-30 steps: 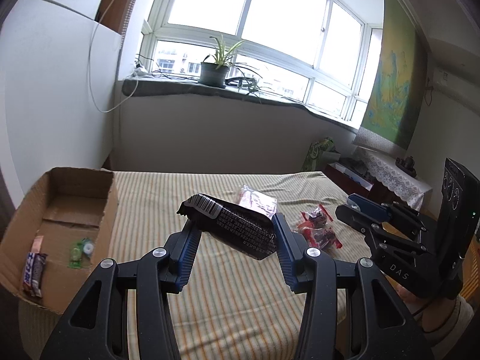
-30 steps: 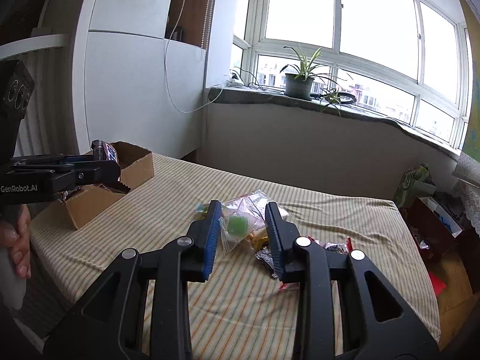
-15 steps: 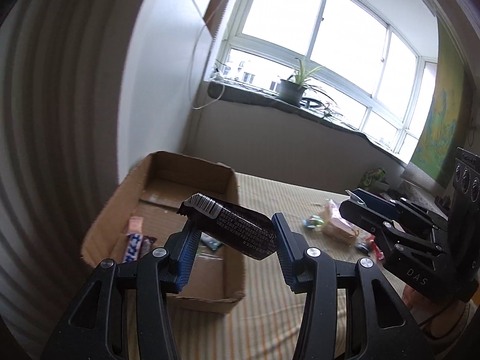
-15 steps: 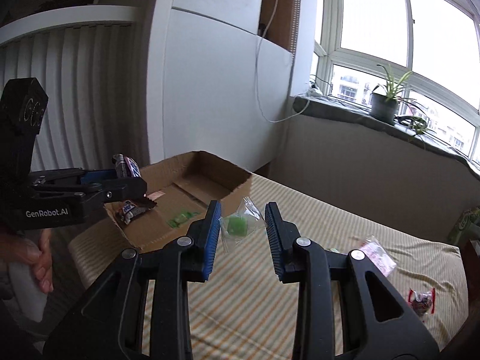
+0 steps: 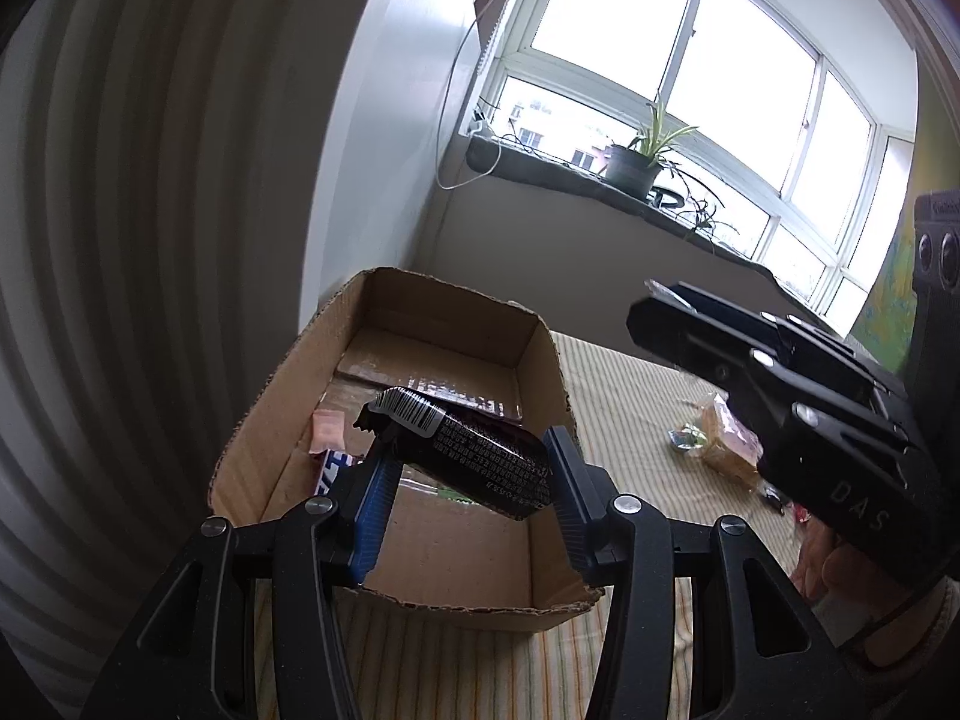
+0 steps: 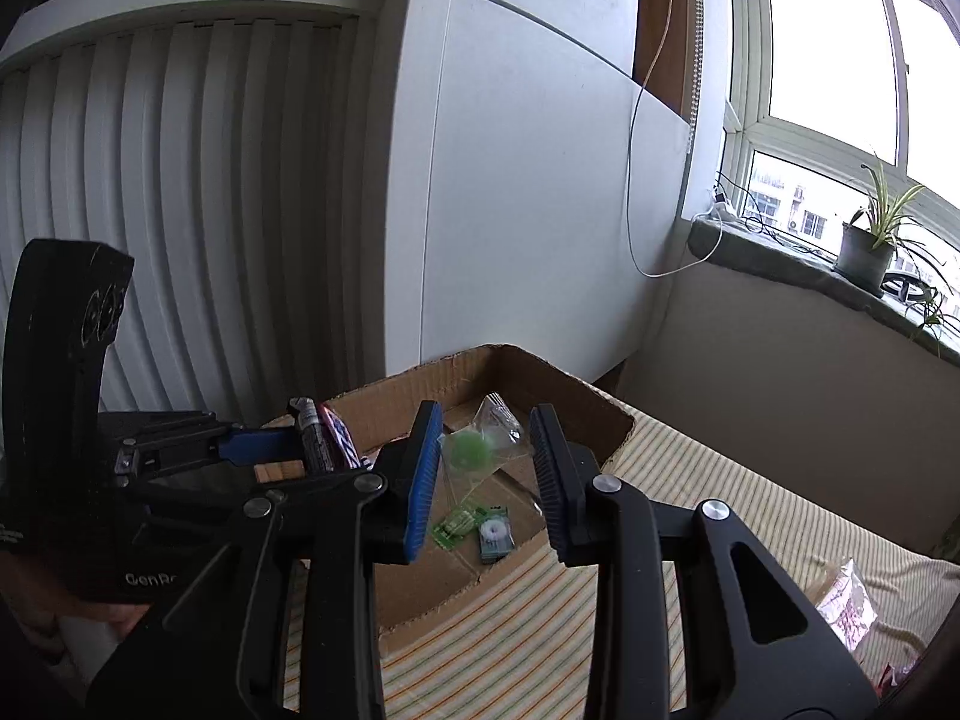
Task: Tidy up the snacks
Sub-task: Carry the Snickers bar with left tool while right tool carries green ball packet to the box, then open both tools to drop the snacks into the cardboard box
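My left gripper (image 5: 465, 480) is shut on a dark snack bar (image 5: 468, 453) with a barcode end and holds it above the open cardboard box (image 5: 540, 354). My right gripper (image 6: 483, 468) is shut on a clear packet with a green sweet (image 6: 474, 450), also above the box (image 6: 588, 402). Inside the box lie a blue-and-white bar (image 5: 330, 468) and small green packets (image 6: 474, 525). The right gripper also shows in the left wrist view (image 5: 660, 312), and the left gripper in the right wrist view (image 6: 312, 438).
The box stands at the left end of a striped bed (image 6: 750, 516), beside a white wall and slatted panel. More snack packets (image 5: 720, 438) lie on the bed to the right. A pink packet (image 6: 846, 606) lies at the right edge. A window sill with a plant is behind.
Both grippers have swung left from the snack pile on the bed to above the box, each still holding its snack.
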Motion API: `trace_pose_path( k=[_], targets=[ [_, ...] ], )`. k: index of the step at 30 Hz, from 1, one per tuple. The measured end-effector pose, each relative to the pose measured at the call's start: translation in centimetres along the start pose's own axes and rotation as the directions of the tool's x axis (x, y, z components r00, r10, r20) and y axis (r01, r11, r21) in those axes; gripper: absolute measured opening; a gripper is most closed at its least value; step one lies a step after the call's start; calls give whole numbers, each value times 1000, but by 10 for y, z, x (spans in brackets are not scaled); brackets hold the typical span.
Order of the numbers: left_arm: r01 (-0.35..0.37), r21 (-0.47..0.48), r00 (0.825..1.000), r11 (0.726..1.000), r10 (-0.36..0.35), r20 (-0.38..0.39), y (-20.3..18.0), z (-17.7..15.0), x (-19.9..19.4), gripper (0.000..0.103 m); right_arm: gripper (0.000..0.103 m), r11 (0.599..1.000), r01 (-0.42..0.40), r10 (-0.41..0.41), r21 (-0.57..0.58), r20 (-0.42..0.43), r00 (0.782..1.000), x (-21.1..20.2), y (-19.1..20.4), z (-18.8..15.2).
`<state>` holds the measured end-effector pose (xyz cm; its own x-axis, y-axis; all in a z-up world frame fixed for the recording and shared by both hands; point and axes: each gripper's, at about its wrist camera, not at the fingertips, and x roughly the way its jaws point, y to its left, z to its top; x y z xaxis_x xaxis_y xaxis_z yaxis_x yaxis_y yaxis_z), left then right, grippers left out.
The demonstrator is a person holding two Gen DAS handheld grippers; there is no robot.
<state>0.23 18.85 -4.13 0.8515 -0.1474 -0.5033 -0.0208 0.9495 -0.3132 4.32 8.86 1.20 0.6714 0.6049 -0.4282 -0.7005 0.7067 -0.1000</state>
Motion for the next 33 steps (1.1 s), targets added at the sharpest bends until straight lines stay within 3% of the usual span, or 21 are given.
trace_pose_path(
  k=[4,5,8,12,23,33],
  targets=[
    [1,-21,1000,1000,-2,-29,7,-3,11,51,32,1000,-27,27,-1,-9,1000,28,-6,13],
    [-4,-25,999,1000,3,-41,9,-3,15,57,32,999,-44,44,-1,-29,999,38,-6,15],
    [-36,-31,998,999,35,-46,13,-5,17,72,46,999,-39,39,0,-44,998,55,-7,17],
    [-50,-42,998,998,48,-44,18,-3,15,72,57,1000,-27,27,16,-22,999,50,-12,14],
    [-67,-59,997,996,66,-27,17,-4,-2,72,57,999,-11,11,43,-5,1000,25,-16,8],
    [-62,-17,998,998,62,-13,-10,1,-13,72,58,997,18,-20,69,35,999,-13,-26,5]
  ],
)
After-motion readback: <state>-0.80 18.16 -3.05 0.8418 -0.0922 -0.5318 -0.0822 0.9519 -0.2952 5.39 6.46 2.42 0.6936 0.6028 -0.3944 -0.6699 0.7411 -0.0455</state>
